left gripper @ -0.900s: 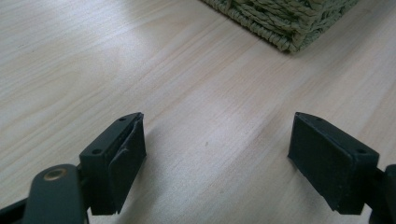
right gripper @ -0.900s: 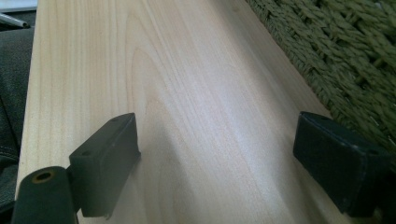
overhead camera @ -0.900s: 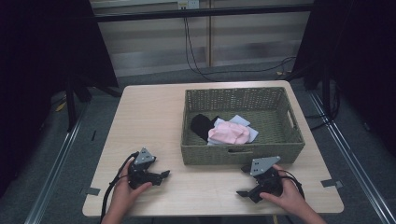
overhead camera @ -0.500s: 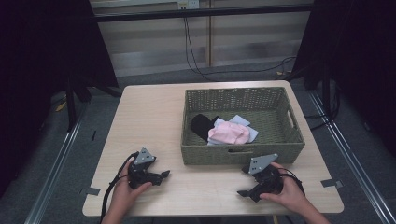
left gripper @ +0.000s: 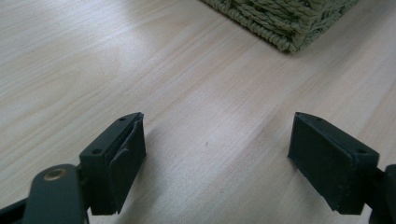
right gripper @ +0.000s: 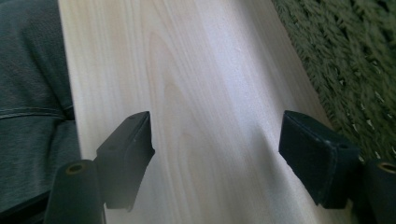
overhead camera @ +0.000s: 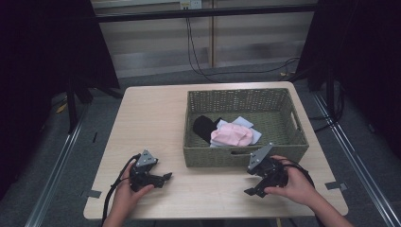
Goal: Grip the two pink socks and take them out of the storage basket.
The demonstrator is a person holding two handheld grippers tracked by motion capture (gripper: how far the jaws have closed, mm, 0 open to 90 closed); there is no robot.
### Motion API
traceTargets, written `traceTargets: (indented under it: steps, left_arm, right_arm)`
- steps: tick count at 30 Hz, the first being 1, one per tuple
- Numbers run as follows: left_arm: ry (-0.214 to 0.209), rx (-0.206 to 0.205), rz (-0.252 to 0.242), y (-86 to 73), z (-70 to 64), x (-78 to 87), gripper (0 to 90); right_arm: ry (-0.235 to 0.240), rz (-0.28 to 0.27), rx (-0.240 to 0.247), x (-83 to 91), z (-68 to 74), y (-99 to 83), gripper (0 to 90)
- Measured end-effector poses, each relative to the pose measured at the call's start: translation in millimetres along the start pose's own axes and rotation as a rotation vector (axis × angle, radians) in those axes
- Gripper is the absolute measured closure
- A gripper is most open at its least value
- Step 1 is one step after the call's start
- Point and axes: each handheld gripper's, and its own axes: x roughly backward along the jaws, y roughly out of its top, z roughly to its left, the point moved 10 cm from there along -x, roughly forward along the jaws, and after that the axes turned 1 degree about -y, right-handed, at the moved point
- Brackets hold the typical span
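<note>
A green woven basket (overhead camera: 245, 159) stands on the right half of the pale wooden table (overhead camera: 151, 123). Inside it lie a black cloth (overhead camera: 204, 126), a pink cloth (overhead camera: 231, 135) and a pale blue cloth (overhead camera: 247, 124). My left gripper (overhead camera: 164, 178) rests at the front left of the table, open and empty, pointing right toward the basket. In the left gripper view its jaws (left gripper: 215, 137) stand wide apart over bare wood, with the basket's corner (left gripper: 289, 23) ahead. My right gripper (overhead camera: 249, 182) is held just in front of the basket, open and empty (right gripper: 215, 135), with the basket wall (right gripper: 355, 70) beside it.
The table's front edge runs close behind both hands. In the right gripper view that edge and the person's grey trousers (right gripper: 28, 93) lie at the left. Bare wood stretches across the table's left half. Metal rails and cables run along the floor around the table.
The right gripper has risen a little and tilted, drawing slightly nearer the basket's front wall. The left gripper has stayed put.
</note>
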Motion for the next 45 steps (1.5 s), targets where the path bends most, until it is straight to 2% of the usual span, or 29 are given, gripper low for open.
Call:
traceTargets:
  steps: [6,13,24,31,32,36,39,41,43,45]
  left_arm:
    - [-0.001,-0.004,0.003,-0.3,0.2,0.2,18.3]
    - [-0.001,-0.004,0.003,-0.2,0.2,0.2,18.3]
    - [0.0,0.0,0.0,0.0,0.0,0.0,18.3]
    - [0.0,0.0,0.0,0.0,0.0,0.0,18.3]
    - [0.0,0.0,0.0,0.0,-0.1,0.0,18.3]
    - [-0.001,-0.004,0.004,-0.3,0.2,0.2,18.3]
    - [-0.001,-0.001,0.001,-0.1,0.0,0.0,18.3]
    - [0.0,0.0,0.0,0.0,0.0,0.0,18.3]
    - [0.0,0.0,0.0,0.0,0.0,0.0,18.3]
    - [0.0,0.0,0.0,0.0,0.0,0.0,18.3]
  right_arm:
    - [0.007,0.021,-0.025,18.8,-2.2,7.4,25.4]
    - [0.018,0.033,-0.033,36.1,-5.9,16.2,26.6]
    - [0.017,0.074,-0.022,64.8,-11.1,33.7,27.0]
    - [0.026,0.069,-0.023,77.0,-16.6,46.5,27.1]
    - [0.013,0.068,-0.029,81.9,-21.1,52.3,27.2]
    - [0.012,0.065,-0.032,87.5,-26.5,59.4,27.4]
    - [-0.008,0.056,-0.041,93.0,-36.8,67.4,27.4]
    - [-0.005,0.039,-0.049,95.5,-43.7,72.7,28.2]
    - [-0.023,0.025,-0.057,96.0,-53.3,77.1,28.5]
    - [-0.05,0.021,-0.089,92.4,-69.5,80.2,28.7]
